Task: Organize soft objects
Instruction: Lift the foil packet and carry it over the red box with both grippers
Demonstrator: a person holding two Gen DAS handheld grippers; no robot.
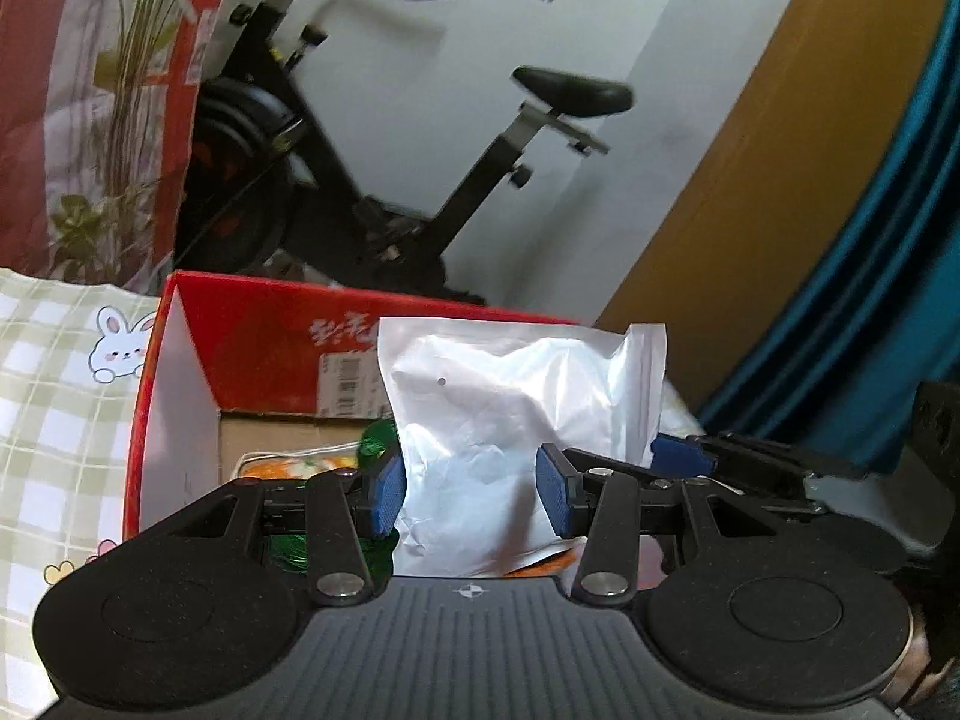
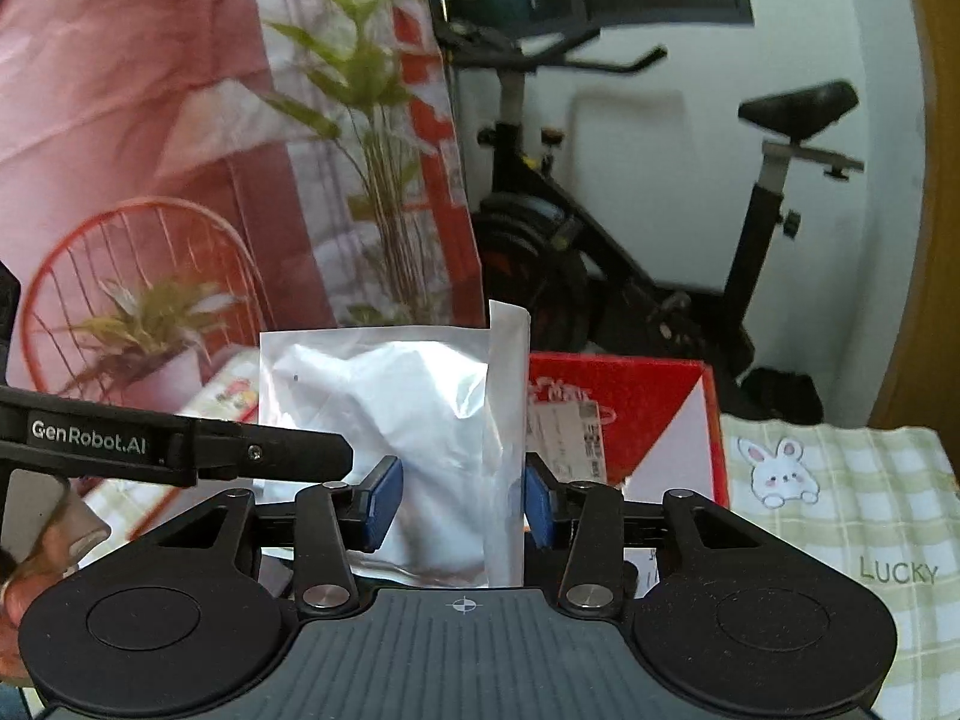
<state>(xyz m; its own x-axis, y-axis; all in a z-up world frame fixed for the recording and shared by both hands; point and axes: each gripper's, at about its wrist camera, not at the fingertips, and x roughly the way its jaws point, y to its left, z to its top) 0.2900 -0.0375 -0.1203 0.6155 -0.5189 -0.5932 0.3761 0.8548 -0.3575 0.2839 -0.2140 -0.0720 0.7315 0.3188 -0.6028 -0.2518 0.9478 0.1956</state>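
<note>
A white crinkled soft pouch (image 1: 510, 420) stands upright over an open red cardboard box (image 1: 270, 336). My left gripper (image 1: 471, 498) is shut on its lower left part, blue pads pressing the sides. In the right wrist view the same pouch (image 2: 390, 408) fills the gap of my right gripper (image 2: 459, 504), whose right pad lies against the pouch's folded seam. The right gripper's finger (image 1: 681, 456) shows at the pouch's right edge. The left gripper's finger (image 2: 288, 453) reaches in from the left. An orange-and-white packet (image 1: 294, 465) and something green (image 1: 378, 444) lie in the box (image 2: 630, 396).
An exercise bike (image 1: 420, 180) stands behind the box against a white wall. A green checked cloth with a bunny (image 2: 840, 510) covers the surface around the box. A red and pink backdrop with plants (image 2: 180, 180) is at the left. A wooden panel (image 1: 750, 180) and blue curtain (image 1: 888, 270) are at the right.
</note>
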